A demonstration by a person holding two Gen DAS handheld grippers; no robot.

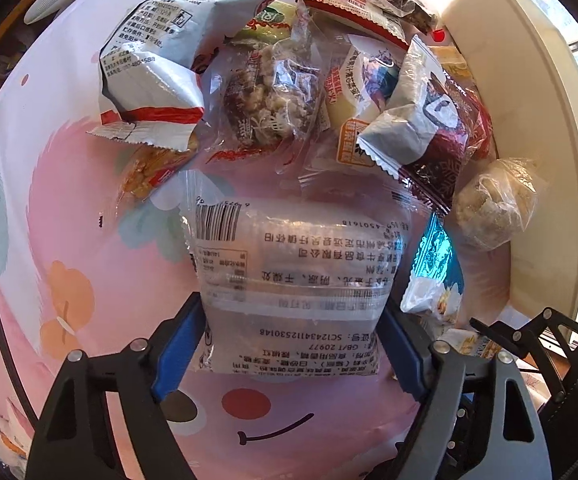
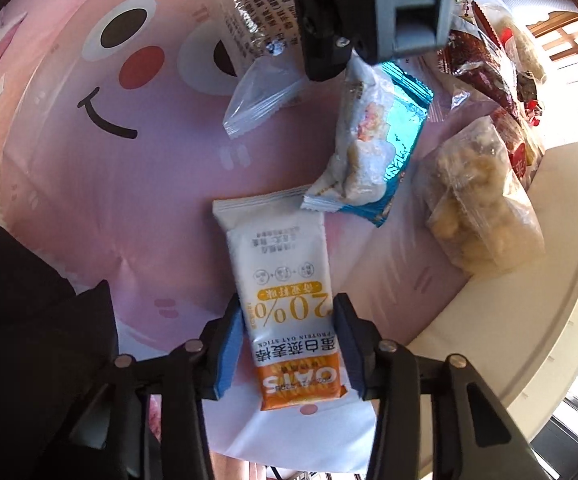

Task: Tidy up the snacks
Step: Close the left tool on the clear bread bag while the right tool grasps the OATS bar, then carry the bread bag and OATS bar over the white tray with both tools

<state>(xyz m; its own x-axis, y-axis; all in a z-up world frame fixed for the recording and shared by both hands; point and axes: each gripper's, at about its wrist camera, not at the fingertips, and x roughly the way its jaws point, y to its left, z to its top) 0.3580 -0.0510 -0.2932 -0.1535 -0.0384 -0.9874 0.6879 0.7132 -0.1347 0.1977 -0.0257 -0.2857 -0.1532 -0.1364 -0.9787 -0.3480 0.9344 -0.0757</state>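
Note:
A clear snack packet (image 1: 293, 276) with a barcode and black print lies on the pink cartoon cloth (image 1: 69, 208). My left gripper (image 1: 293, 320) points down on it, its blue pads pressing the packet's two sides. In the right wrist view a white and orange oat bar (image 2: 285, 280) lies lengthwise between the blue pads of my right gripper (image 2: 289, 320), which touch both its edges. The same clear packet (image 2: 257, 40) shows at the top of that view, under the left tool's grey and black body.
A heap of mixed snack packets (image 1: 273, 92) lies beyond the clear one. A teal packet (image 2: 381, 140) and a clear bag of puffed pieces (image 2: 477, 208) lie right of the oat bar. The round cream table's rim (image 2: 549, 280) curves along the right.

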